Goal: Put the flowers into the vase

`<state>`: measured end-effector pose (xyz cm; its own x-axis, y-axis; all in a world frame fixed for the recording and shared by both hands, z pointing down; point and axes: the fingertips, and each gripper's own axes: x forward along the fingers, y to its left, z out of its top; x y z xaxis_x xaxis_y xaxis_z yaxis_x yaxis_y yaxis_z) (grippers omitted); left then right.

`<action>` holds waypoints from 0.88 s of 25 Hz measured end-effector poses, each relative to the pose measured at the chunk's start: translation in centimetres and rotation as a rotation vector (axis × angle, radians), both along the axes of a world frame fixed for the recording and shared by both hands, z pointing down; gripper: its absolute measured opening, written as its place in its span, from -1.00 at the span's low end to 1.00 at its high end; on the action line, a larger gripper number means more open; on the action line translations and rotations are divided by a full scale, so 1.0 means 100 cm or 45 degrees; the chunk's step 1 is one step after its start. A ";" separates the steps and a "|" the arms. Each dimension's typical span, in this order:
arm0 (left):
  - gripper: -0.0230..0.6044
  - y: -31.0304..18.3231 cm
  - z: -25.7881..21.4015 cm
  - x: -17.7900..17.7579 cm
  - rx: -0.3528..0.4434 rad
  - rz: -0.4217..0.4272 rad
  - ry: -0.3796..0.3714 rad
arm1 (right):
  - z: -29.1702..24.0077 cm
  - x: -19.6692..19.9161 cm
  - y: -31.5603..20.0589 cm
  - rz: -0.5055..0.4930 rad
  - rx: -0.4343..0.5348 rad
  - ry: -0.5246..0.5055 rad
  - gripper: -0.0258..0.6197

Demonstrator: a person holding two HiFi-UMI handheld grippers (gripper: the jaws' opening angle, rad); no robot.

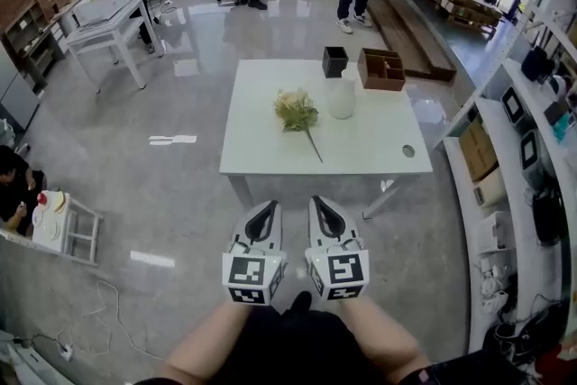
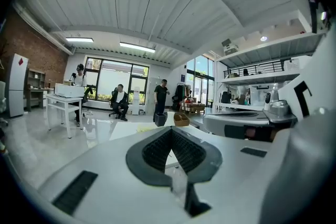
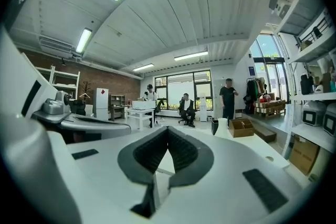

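White vase (image 1: 342,96) nr flowers (image 1: 296,110), on tbl (image 1: 261,149)

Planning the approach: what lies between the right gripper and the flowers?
In the head view, only shiny floor and bare tabletop separate the right gripper from the flowers; nothing blocks the way.

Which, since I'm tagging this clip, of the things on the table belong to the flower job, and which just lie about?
For the job: flowers, lying on the table; white vase beside them.
Lying about: black box; brown wooden box, both near the far edge.
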<state>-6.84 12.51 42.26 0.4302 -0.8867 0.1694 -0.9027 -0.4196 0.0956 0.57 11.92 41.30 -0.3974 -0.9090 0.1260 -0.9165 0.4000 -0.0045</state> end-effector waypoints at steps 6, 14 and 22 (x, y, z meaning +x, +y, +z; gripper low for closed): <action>-0.92 -0.067 0.009 0.000 -0.020 -0.056 -0.008 | 0.009 0.006 -0.070 -0.037 -0.021 -0.002 -0.92; -0.92 -0.193 0.020 -0.011 -0.019 -0.018 0.003 | 0.018 -0.014 -0.191 -0.018 -0.023 0.027 -0.92; -0.92 -0.305 0.023 -0.036 -0.050 0.041 -0.004 | 0.021 -0.032 -0.297 0.081 -0.065 0.028 -0.92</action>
<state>-10.49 -18.03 44.59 0.4575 -0.8652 0.2055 -0.8892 -0.4441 0.1100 -2.66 -17.82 43.40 -0.3359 -0.9244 0.1809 -0.9401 0.3410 -0.0032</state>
